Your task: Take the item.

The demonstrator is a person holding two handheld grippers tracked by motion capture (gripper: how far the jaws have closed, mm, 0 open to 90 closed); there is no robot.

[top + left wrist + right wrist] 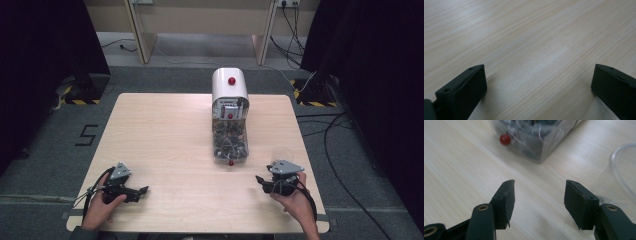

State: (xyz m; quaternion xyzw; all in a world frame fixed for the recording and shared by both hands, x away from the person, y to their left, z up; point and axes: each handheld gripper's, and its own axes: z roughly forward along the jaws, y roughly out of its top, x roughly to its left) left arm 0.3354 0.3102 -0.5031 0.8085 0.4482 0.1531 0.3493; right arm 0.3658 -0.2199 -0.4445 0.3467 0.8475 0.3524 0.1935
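Observation:
A dispenser stands at the table's far middle, with a white domed top [229, 85] and a red knob on it. Its clear lower bin [229, 142] holds a tangle of small dark and silvery items, and a small red knob [505, 139] sits at its near end. My left gripper [143, 190] rests near the front left of the table, open over bare wood [539, 66]. My right gripper [260, 179] lies at the front right, open with nothing between its jaws [539, 182], and points toward the bin's near corner [541, 150].
A clear plastic cup [280, 153] stands just beyond my right gripper, its rim [617, 170] at that view's right edge. The wooden table [165, 130] ends close behind both hands. Cables run over the floor on the right [330, 130].

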